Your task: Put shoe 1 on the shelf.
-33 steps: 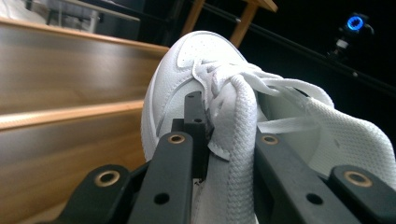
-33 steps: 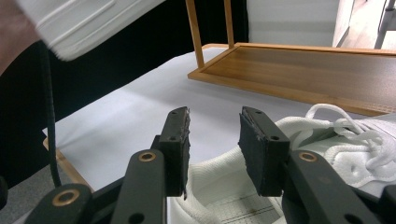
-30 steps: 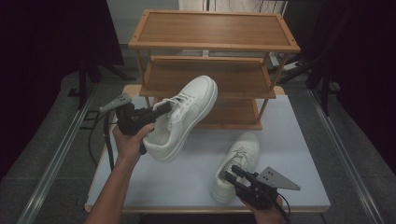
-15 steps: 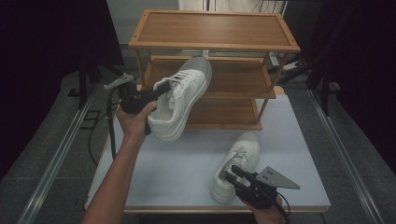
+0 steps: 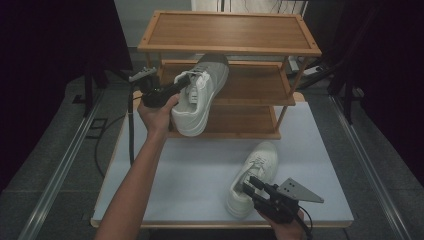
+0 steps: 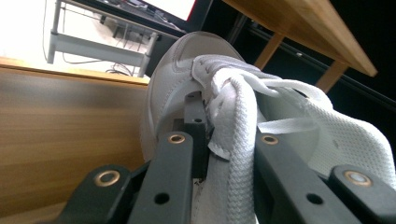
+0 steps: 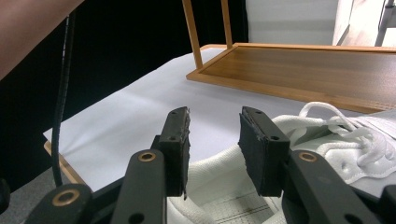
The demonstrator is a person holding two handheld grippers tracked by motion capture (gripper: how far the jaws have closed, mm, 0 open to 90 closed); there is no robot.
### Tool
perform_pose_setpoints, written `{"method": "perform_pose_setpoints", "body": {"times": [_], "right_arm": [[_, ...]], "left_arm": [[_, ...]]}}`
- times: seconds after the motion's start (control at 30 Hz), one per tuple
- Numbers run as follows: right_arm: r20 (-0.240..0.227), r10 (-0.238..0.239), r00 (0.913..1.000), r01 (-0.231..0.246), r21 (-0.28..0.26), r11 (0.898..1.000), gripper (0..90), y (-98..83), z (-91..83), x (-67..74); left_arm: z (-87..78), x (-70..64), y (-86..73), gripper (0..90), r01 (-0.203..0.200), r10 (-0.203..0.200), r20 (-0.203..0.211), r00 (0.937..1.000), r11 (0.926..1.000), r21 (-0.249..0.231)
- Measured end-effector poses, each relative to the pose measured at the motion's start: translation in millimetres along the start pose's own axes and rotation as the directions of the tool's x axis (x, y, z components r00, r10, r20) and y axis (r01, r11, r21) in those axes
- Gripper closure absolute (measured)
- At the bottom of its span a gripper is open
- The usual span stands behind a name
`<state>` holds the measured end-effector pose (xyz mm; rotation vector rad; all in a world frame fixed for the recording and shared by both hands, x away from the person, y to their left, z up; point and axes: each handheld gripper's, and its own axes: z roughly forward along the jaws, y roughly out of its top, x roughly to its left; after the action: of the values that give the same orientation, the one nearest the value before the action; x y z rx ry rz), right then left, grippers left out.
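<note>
At the rack's middle shelf (image 5: pixel 250 82), your left gripper (image 5: pixel 167 92) was clamped on the tongue of a white sneaker (image 5: pixel 200 95), held toe-first over that shelf's front edge. Your right gripper (image 5: pixel 262 192) hovered unclenched above the second sneaker (image 5: pixel 255 172) on the table (image 5: pixel 175 175). Judged step: shelving; next, push inward, level, release.
</note>
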<state>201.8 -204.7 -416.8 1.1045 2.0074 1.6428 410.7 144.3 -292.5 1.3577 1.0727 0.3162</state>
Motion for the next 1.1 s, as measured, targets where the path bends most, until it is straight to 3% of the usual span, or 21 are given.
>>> {"method": "perform_pose_setpoints", "body": {"times": [0.23, 0.37, 0.57, 0.7, 0.8, 1.1], "right_arm": [[0.001, 0.001, 1.0000, -0.001, -0.003, 1.000, 62.1, 0.0, -0.7, 0.4], [0.004, 0.000, 1.0000, 0.000, -0.004, 1.000, 62.1, -0.1, -1.1, -0.3], [0.002, -0.002, 1.0000, 0.002, 0.003, 1.000, 62.0, -1.8, 0.3, 0.4], [-0.005, 0.003, 1.0000, -0.003, 0.009, 1.000, 62.0, -2.7, 1.4, 0.8], [-0.013, 0.007, 0.9999, -0.006, 0.013, 1.000, 61.9, -2.9, 1.8, 2.0], [-0.005, 0.002, 1.0000, -0.002, 0.015, 1.000, 61.8, -3.5, 2.1, 1.1]], "left_arm": [[19.8, -1.8, 3.7, 82.5, -0.011, 0.009, -0.086, 0.9963, 0.9998, -0.014], [32.3, -2.5, 5.7, 82.3, -0.006, 0.003, -0.144, 0.9896, 0.9996, -0.026], [43.6, -0.9, 2.7, 82.2, 0.009, -0.013, -0.167, 0.9859, 0.9997, -0.024], [52.2, 0.2, 4.4, 82.1, 0.030, -0.039, -0.200, 0.9791, 0.9983, -0.050], [56.2, -0.8, 5.7, 81.8, 0.011, -0.021, -0.225, 0.9742, 0.9990, -0.044], [66.3, 0.5, 3.7, 80.4, 0.014, -0.021, -0.239, 0.9708, 0.9995, -0.028]]}}
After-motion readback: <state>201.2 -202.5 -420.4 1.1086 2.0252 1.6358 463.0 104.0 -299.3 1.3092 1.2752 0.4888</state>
